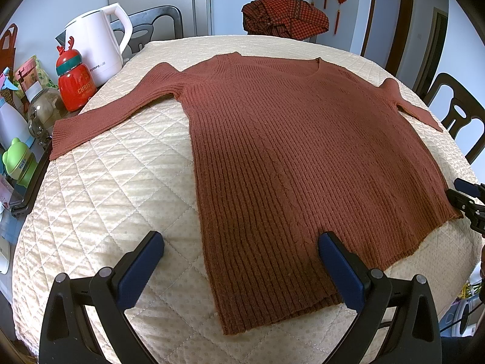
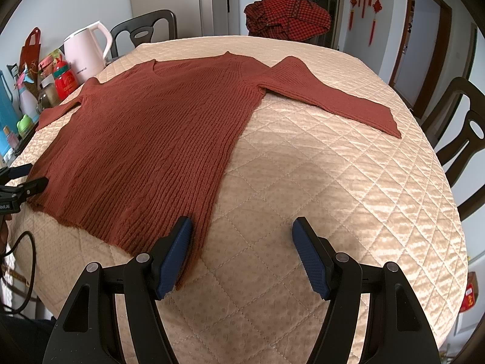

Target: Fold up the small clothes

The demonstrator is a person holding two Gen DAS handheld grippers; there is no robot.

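A rust-brown ribbed sweater [image 1: 288,139] lies flat, sleeves spread, on the cream quilted table cover [image 1: 106,197]. It also shows in the right wrist view [image 2: 157,139]. My left gripper [image 1: 241,242] is open and empty, hovering over the sweater's near left hem corner. My right gripper [image 2: 242,230] is open and empty at the near right hem corner; its left finger [image 2: 177,251] is over the hem edge. The right gripper also shows at the left view's right edge [image 1: 466,197], and the left gripper at the right view's left edge [image 2: 21,179].
A red checked garment [image 1: 285,18] is heaped at the far edge. A white kettle [image 1: 94,45], a red reindeer bottle [image 1: 72,85], jars and bottles crowd the left side. Dark chairs [image 2: 466,139] stand on the right and at the back.
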